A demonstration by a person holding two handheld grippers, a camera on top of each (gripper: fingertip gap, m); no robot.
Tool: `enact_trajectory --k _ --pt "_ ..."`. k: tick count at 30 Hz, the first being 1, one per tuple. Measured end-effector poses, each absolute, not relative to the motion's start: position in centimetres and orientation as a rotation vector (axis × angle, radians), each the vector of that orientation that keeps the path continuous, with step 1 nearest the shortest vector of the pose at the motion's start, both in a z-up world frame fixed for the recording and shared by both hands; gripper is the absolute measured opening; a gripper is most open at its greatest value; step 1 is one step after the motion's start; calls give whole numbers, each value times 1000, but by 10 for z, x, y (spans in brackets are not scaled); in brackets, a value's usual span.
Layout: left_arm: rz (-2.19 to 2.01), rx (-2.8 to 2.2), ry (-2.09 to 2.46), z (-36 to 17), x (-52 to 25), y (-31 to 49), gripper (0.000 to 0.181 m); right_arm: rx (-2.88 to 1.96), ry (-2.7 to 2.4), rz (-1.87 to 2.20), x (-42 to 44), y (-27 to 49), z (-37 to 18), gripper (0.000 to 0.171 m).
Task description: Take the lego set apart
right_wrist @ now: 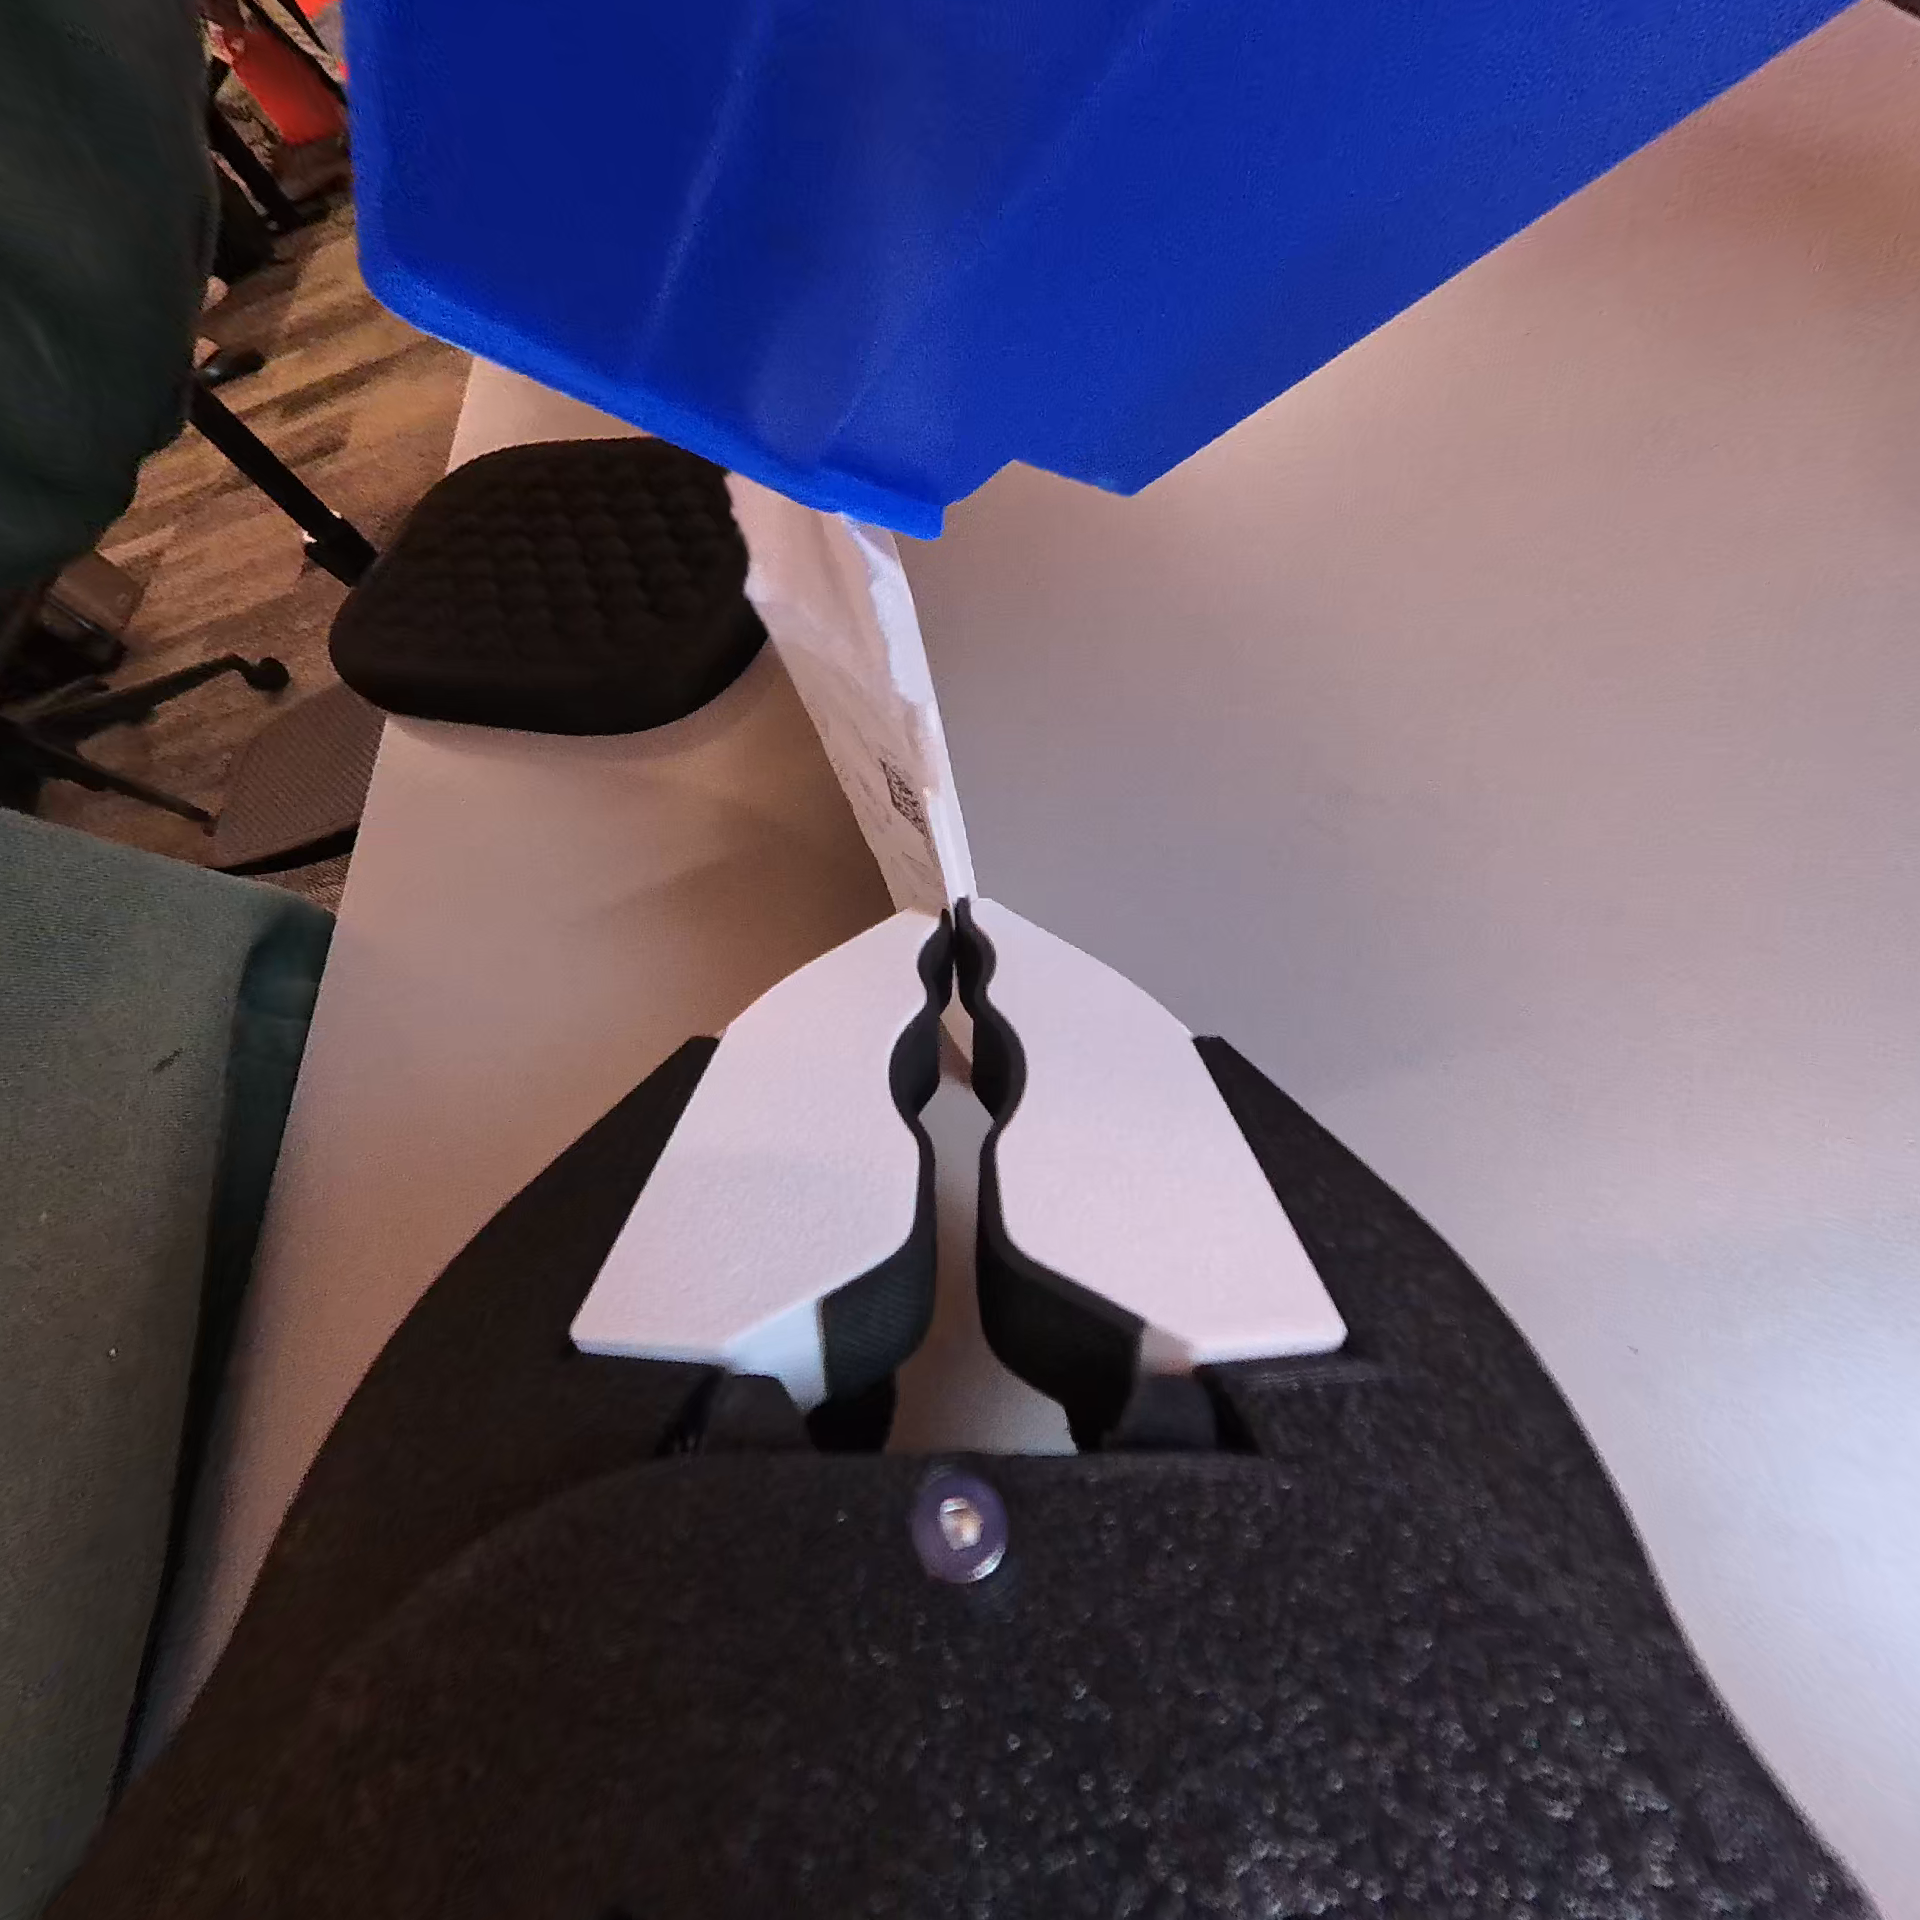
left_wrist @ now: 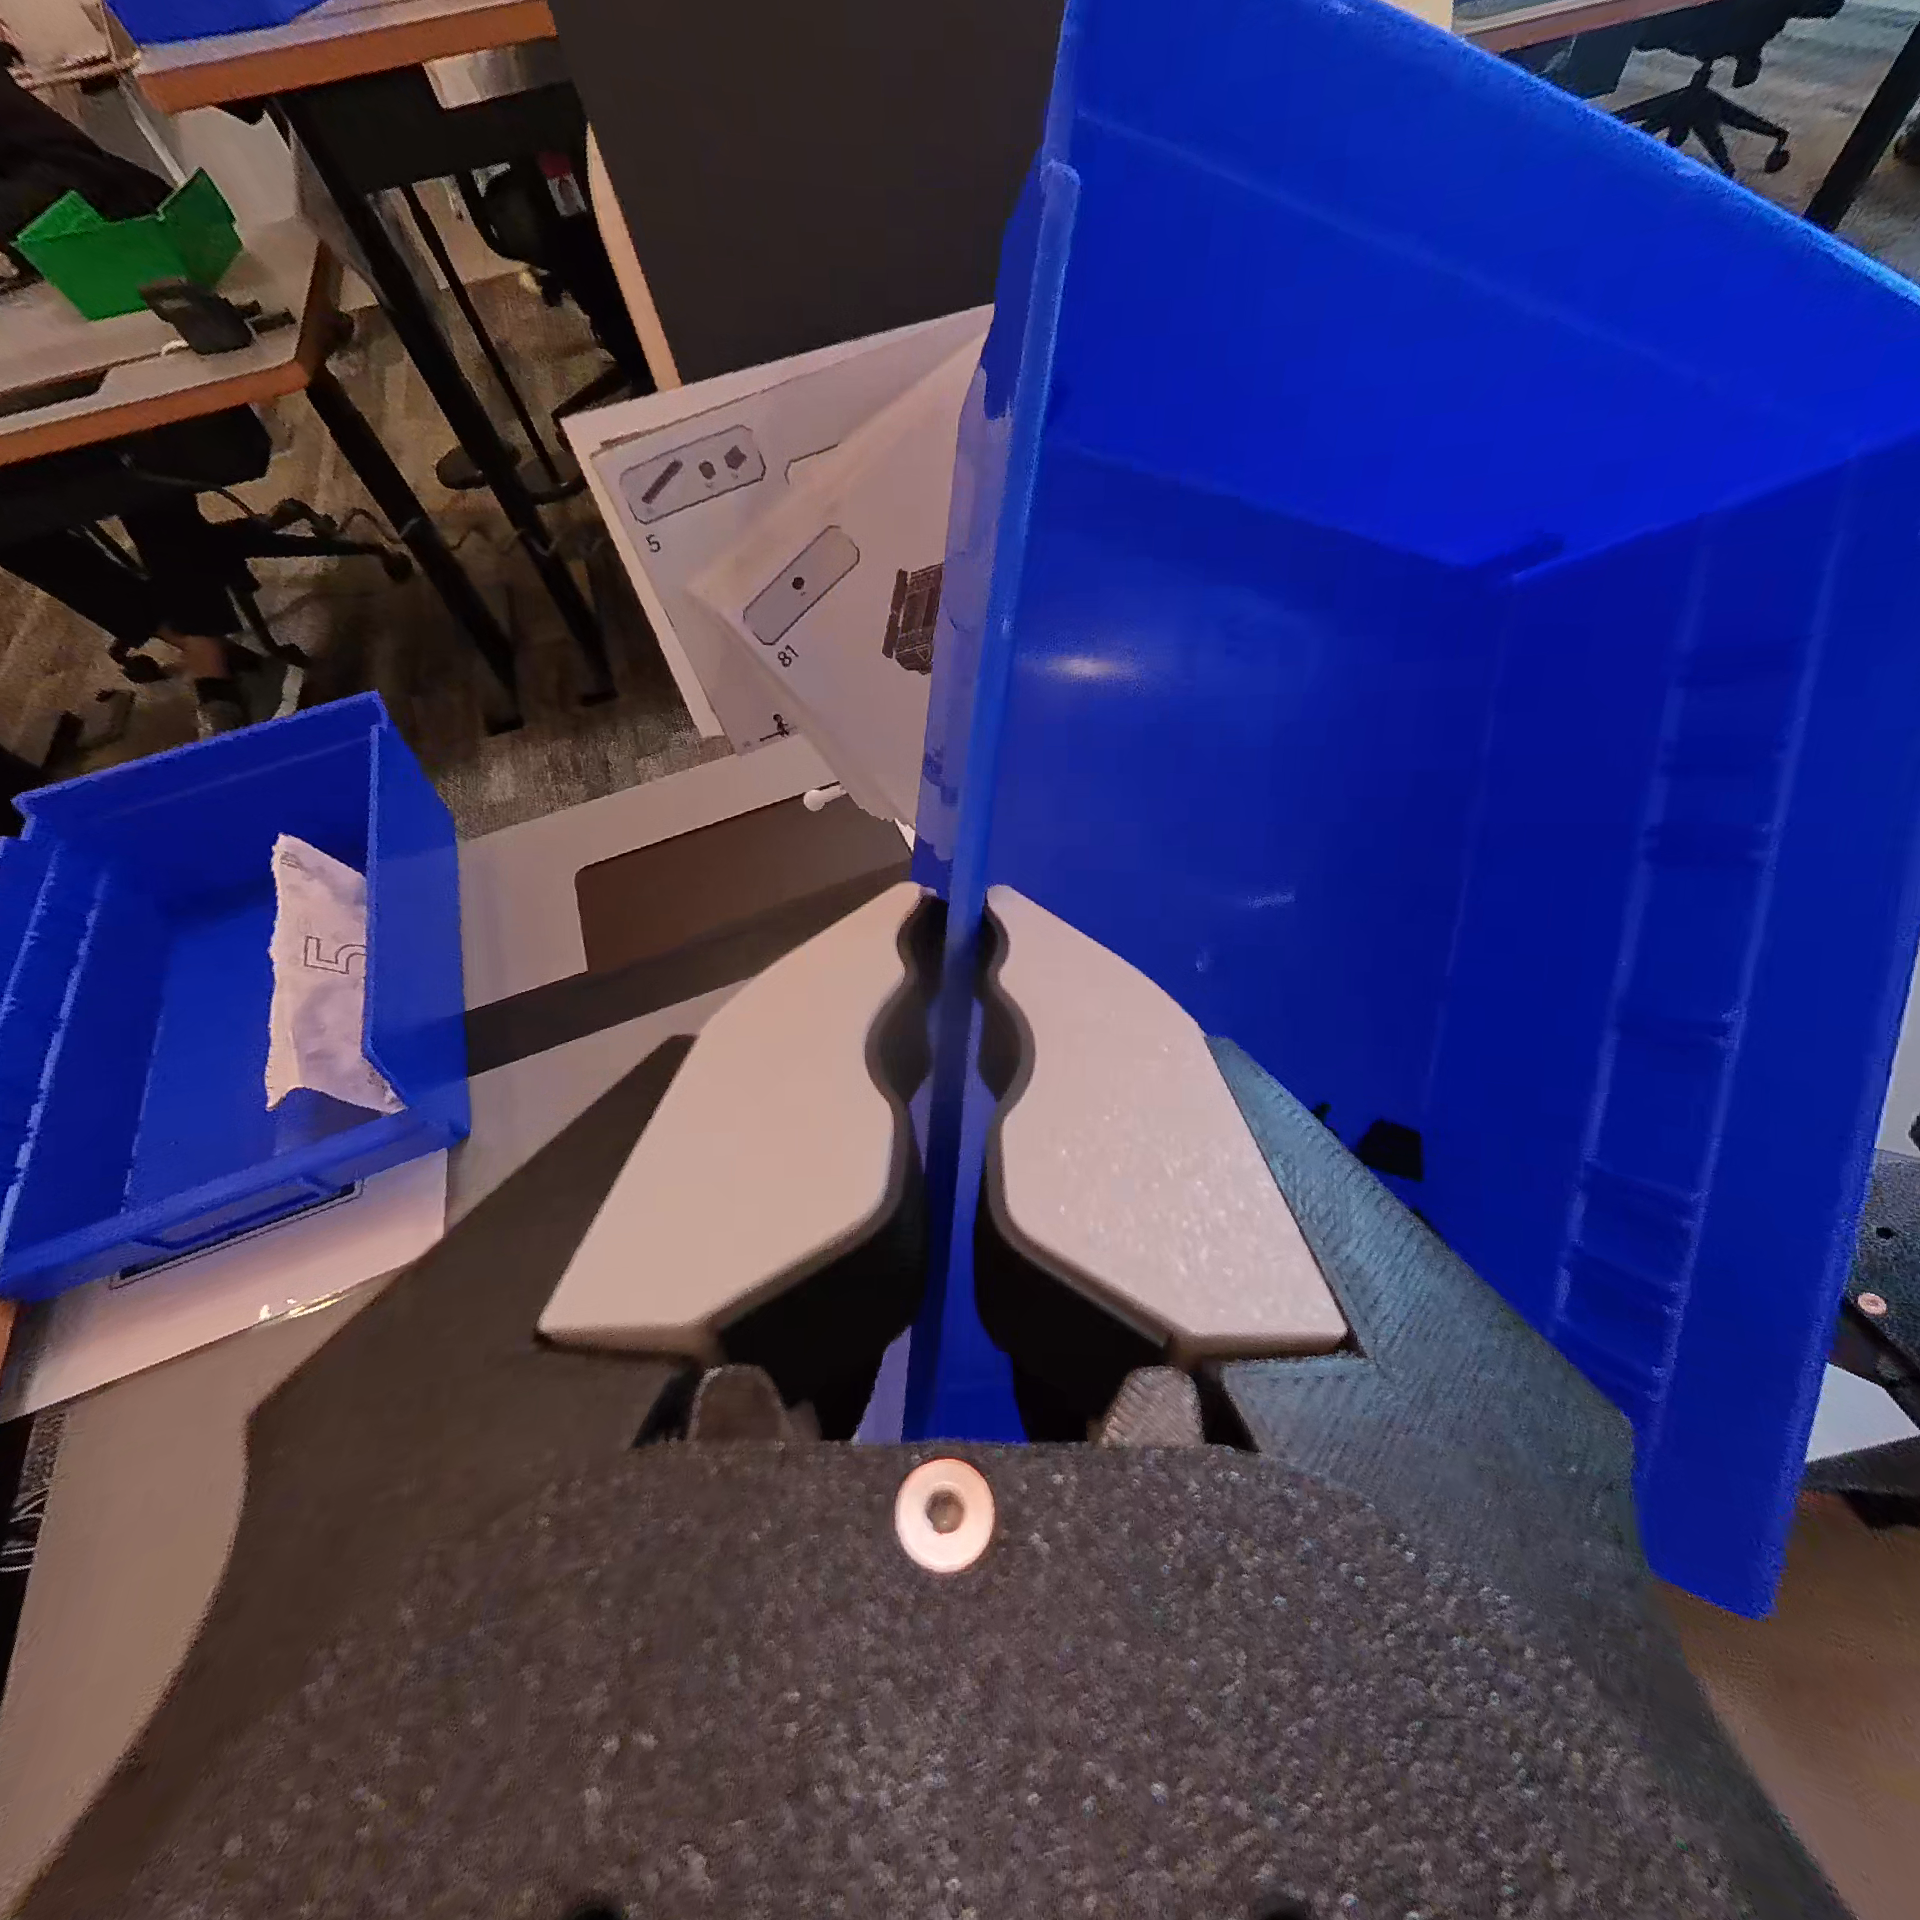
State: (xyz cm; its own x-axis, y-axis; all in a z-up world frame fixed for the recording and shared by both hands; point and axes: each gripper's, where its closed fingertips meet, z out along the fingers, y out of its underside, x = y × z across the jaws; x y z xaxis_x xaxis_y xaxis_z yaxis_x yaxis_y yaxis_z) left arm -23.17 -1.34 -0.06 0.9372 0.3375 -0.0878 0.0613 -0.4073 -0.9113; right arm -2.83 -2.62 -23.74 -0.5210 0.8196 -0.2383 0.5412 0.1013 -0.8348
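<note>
My left gripper is shut on the side wall of a large blue bin. It holds the bin lifted and tipped on its side, with the open inside facing the camera. A small black piece lies inside, low down. In the right wrist view my right gripper is shut on the edge of a white printed paper with a torn rim. The paper runs up to the underside of the blue bin. No built lego model shows in either view.
A second blue bin with a torn white paper bag stands at the left on the white table. An open instruction booklet lies behind the held bin. A black chair seat is beyond the table edge. Spacing between my two grippers at the tips: around 30 centimeters.
</note>
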Motion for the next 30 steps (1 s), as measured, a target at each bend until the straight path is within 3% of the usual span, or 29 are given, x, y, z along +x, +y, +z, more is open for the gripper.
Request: enact_trajectory --k 21,30 --pt "246 -1979 -320 -8 -236 -25 6 -1337 -2106 1383 -28 -29 -237 0" --pt "294 -1959 -372 -14 -249 -20 6 -1113 -2144 1282 -24 -39 -235 0"
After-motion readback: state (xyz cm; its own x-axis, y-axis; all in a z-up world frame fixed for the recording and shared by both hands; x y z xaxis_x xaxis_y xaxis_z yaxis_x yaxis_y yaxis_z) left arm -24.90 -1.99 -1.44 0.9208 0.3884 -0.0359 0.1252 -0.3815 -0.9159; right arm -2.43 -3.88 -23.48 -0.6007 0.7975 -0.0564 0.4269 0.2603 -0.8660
